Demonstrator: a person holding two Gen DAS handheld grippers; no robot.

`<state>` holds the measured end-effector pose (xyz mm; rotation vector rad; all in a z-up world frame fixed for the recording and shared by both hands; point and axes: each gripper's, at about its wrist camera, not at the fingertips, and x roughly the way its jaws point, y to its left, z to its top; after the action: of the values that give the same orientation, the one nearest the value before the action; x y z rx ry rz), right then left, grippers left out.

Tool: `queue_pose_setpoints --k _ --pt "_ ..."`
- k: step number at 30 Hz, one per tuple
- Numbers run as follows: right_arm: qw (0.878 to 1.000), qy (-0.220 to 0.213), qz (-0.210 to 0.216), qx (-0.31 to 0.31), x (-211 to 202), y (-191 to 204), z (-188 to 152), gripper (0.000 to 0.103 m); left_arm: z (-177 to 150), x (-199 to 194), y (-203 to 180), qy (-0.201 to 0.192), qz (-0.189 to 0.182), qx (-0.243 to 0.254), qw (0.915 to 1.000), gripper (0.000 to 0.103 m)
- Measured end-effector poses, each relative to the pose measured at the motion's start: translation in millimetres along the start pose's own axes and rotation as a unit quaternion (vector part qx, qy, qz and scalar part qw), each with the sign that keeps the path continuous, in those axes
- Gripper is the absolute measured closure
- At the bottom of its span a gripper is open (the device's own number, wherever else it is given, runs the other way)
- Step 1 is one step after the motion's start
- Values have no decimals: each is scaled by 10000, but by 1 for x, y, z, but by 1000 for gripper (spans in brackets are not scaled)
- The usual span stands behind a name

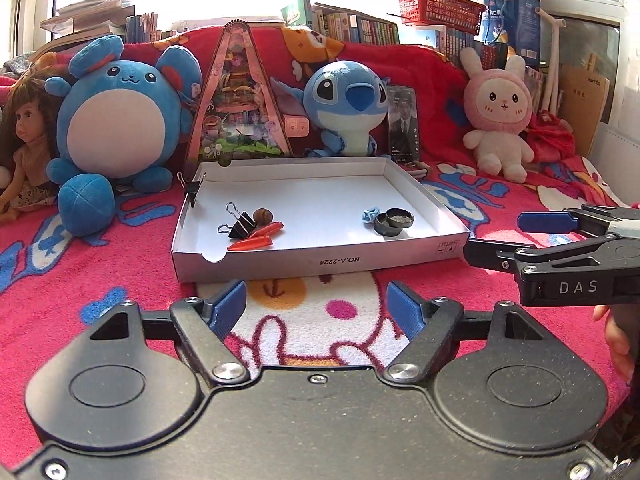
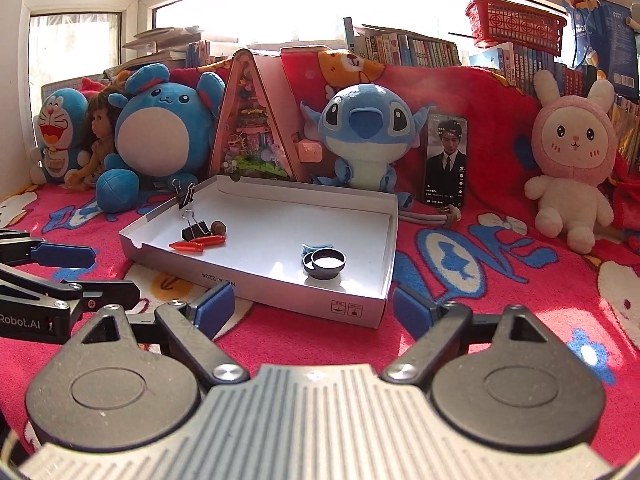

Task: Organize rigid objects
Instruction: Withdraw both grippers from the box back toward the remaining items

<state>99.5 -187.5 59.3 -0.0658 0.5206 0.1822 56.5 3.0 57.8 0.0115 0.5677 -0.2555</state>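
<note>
A shallow white box lid (image 1: pixel 320 262) (image 2: pixel 256 284) lies on the red blanket. In it lie a black binder clip (image 1: pixel 240 224) (image 2: pixel 194 230), two orange pieces (image 1: pixel 260 236) (image 2: pixel 198 243), a brown nut-like piece (image 1: pixel 263 214) (image 2: pixel 218 226), a small blue piece (image 1: pixel 370 215) and a black round tin with its lid (image 1: pixel 394 222) (image 2: pixel 325 264). Another binder clip (image 1: pixel 192 190) (image 2: pixel 185 198) grips the box's left rim. My left gripper (image 1: pixel 318 308) is open and empty in front of the box. My right gripper (image 2: pixel 306 308) is open and empty at the box's near right corner.
Plush toys stand behind the box: a blue round one (image 1: pixel 120 120), Stitch (image 1: pixel 344 100), a pink rabbit (image 1: pixel 500 116). A triangular diorama (image 1: pixel 240 100), a phone (image 1: pixel 404 124), a doll (image 1: pixel 24 140), and books and a red basket (image 1: pixel 440 6) stand there too.
</note>
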Motion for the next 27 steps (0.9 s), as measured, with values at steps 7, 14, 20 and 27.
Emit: queue_pose_setpoints --k 7,14,20,27 --pt "9999 40 -60 -73 -12 -2 -16 9 -16 -10 -6 55 -68 54 9999 26" --pt "9996 109 -152 -214 -23 -3 -34 6 -32 -17 -11 178 -128 61 9997 26" --pt "9992 219 -202 -271 -31 -4 -48 5 -45 -22 -13 335 -240 66 9991 27" --pt "9985 290 -297 -370 -39 -5 -63 6 -54 -23 -20 625 -600 112 9962 50"
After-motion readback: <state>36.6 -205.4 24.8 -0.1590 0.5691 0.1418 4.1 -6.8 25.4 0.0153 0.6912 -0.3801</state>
